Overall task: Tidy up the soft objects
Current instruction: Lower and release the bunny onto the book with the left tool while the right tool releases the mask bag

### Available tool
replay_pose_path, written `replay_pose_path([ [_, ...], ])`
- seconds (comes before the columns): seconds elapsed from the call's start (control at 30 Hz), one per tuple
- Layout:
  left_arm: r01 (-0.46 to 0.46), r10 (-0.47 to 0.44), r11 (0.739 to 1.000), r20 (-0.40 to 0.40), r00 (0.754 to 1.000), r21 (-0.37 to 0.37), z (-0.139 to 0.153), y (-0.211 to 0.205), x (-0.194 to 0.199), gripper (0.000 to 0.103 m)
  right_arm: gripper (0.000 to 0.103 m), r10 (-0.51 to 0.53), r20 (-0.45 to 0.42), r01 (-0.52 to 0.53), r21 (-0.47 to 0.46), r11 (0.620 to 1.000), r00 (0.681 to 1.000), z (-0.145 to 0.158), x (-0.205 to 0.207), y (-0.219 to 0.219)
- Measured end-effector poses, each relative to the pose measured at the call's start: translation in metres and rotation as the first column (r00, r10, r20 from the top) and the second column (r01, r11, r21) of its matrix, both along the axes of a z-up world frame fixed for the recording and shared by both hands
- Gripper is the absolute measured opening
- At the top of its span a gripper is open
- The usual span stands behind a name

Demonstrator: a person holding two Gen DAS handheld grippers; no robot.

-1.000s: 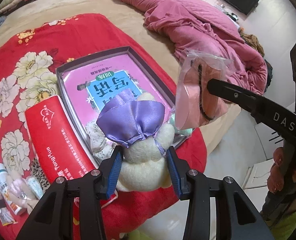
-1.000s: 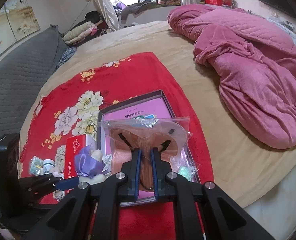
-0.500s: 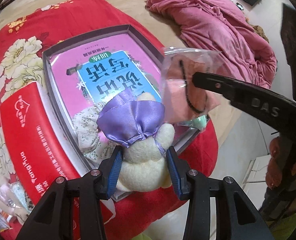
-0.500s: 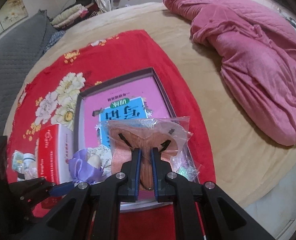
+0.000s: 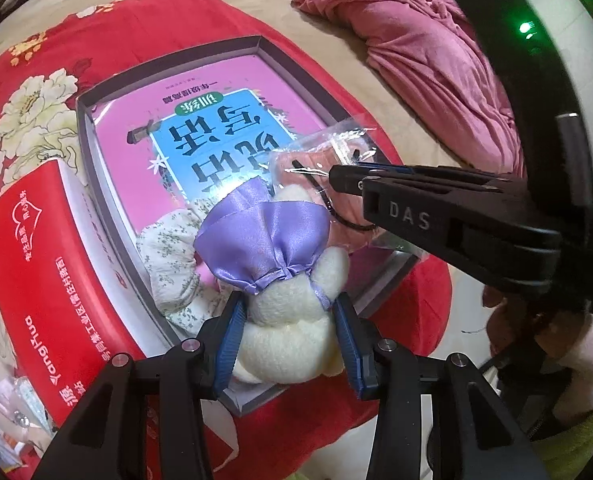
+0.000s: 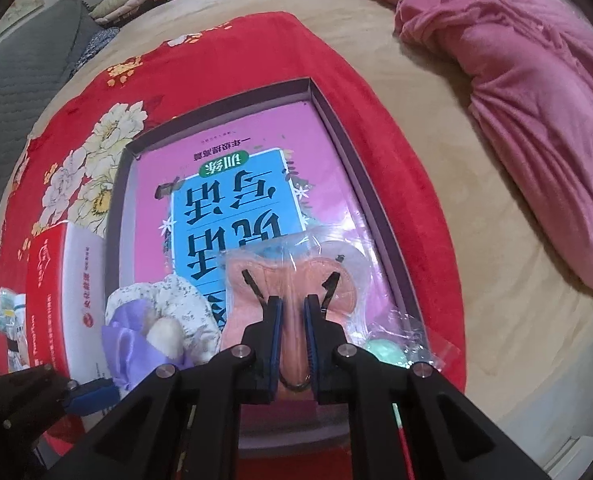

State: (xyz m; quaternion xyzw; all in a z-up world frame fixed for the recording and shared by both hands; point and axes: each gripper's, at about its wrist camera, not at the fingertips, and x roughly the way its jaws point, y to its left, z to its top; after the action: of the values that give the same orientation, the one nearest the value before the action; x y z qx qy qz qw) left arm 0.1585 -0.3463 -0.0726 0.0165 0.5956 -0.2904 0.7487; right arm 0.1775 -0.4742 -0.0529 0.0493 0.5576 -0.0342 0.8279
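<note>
Right gripper (image 6: 294, 332) fingers clamped on bagged pink eye mask (image 6: 292, 280), directly over gray box (image 6: 336, 120) near end (beside left gripper (image 5: 288, 340), clamping plush toy (image 5: 292, 320)).

I see a red floral blanket (image 6: 256, 52) spread on the tan bed (image 6: 476, 240), a rumpled pink quilt (image 6: 536, 92) far right, grey cushion (image 6: 20, 92) left.
</note>
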Motion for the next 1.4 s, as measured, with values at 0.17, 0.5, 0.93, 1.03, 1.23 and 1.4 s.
replay_pose_path([
  [0.17,0.0,0.0,1.0,-0.004,1.0,-0.008,0.001,0.001,0.002,0.046,0.013,-0.012,-0.006,0.012,0.02,1.0,1.0,-0.004,0.004,-0.003],
  [0.5,0.002,-0.002,1.0,0.005,1.0,0.005,-0.001,-0.001,0.002,0.046,0.015,-0.002,0.018,0.002,0.026,1.0,1.0,0.003,0.007,-0.006],
  [0.93,0.016,-0.016,1.0,-0.021,1.0,0.008,-0.01,-0.018,0.001,0.046,0.015,-0.04,0.078,0.036,0.051,0.998,0.996,0.034,-0.004,-0.028],
  [1.03,0.023,-0.023,1.0,-0.022,0.999,0.018,-0.012,-0.022,-0.001,0.046,0.015,-0.053,0.083,0.049,0.048,0.998,0.995,0.038,-0.009,-0.032],
  [1.23,0.025,-0.024,0.999,-0.025,0.999,0.032,-0.016,-0.025,-0.004,0.047,0.015,-0.072,0.104,0.064,0.075,0.995,0.992,0.045,-0.019,-0.039],
  [1.4,0.013,-0.012,1.0,-0.034,0.999,0.019,-0.017,-0.023,-0.003,0.048,0.015,-0.076,0.109,0.066,0.096,0.993,0.991,0.048,-0.025,-0.04],
])
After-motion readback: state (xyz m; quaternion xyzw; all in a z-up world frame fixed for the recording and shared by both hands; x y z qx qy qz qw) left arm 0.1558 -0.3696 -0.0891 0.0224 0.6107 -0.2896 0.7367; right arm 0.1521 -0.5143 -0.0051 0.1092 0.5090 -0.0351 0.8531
